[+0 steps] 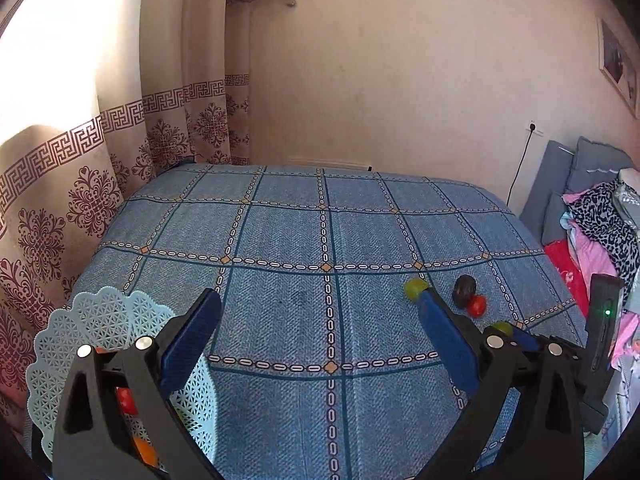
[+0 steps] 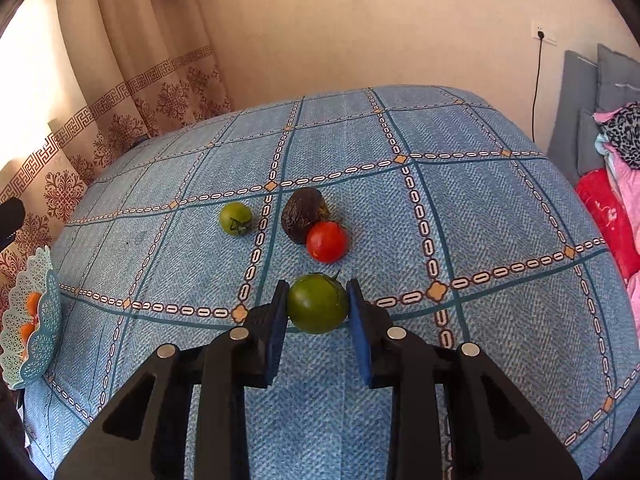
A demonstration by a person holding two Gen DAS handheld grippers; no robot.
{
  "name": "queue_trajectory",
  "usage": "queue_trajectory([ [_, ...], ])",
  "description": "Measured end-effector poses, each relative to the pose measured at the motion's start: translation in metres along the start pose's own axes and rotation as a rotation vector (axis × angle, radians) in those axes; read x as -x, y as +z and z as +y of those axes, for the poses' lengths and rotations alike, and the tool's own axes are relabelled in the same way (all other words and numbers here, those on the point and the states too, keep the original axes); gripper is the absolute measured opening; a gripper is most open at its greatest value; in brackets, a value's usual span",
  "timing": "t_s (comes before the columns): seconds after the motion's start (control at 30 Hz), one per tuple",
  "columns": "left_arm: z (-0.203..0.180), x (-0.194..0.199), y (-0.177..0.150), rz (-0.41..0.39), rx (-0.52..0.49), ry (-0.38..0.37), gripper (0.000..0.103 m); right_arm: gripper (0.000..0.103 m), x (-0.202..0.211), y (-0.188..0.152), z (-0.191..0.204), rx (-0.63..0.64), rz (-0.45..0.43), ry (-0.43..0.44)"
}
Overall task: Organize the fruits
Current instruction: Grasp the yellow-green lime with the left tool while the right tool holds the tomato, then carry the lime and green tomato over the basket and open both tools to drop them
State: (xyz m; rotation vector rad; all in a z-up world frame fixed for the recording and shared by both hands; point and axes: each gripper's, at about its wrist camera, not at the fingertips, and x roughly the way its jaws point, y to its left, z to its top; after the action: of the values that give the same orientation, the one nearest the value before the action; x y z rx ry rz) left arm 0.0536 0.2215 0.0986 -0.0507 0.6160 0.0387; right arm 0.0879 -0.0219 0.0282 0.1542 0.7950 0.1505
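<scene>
In the right wrist view my right gripper (image 2: 318, 290) is shut on a large green tomato (image 2: 318, 304), its blue pads pressing both sides while the fruit rests on the blue checked bedspread (image 2: 480, 220). Just beyond lie a red tomato (image 2: 327, 241), a dark avocado (image 2: 302, 216) touching it, and a smaller green tomato (image 2: 236, 218) to the left. My left gripper (image 1: 320, 320) hangs open and empty over the bedspread. Beside its left finger stands a pale blue lattice basket (image 1: 100, 316) with a red fruit (image 1: 126, 400) and an orange fruit (image 1: 144, 450) inside.
A patterned curtain (image 1: 80, 200) hangs along the bed's left side, close behind the basket. Piled clothes (image 2: 616, 208) and grey cushions (image 2: 580, 92) crowd the right edge. A cable (image 2: 536, 80) runs down the wall from a socket. The basket (image 2: 36, 320) sits at the bed's left edge.
</scene>
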Motion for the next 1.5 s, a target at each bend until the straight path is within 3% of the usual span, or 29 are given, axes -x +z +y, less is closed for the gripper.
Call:
queue_trajectory([
  [0.2,-0.035,-0.045,-0.004,0.074,-0.057,-0.014,0.098,0.029,0.003,0.001,-0.015,-0.027,-0.014,0.013],
  [0.47,-0.07,-0.107,-0.009,0.208,-0.079,-0.099,0.082,0.029,0.006,-0.004,-0.026,-0.042,-0.01,0.05],
  [0.6,-0.079,-0.127,-0.01,0.239,-0.084,-0.13,0.079,0.029,0.003,-0.007,-0.029,-0.059,0.001,0.059],
  [0.8,-0.087,-0.149,-0.004,0.272,-0.09,-0.171,0.067,0.029,-0.001,-0.008,-0.029,-0.061,0.007,0.06],
  [1.1,-0.094,-0.169,-0.005,0.306,-0.076,-0.231,0.047,0.029,-0.008,-0.009,-0.023,-0.046,0.012,0.048],
  [1.23,-0.097,-0.169,-0.007,0.301,-0.066,-0.274,0.032,0.029,-0.01,-0.01,-0.018,-0.034,0.012,0.039],
  [1.5,-0.096,-0.157,-0.017,0.294,-0.07,-0.281,0.031,0.029,-0.011,-0.013,-0.013,-0.033,0.01,0.032],
])
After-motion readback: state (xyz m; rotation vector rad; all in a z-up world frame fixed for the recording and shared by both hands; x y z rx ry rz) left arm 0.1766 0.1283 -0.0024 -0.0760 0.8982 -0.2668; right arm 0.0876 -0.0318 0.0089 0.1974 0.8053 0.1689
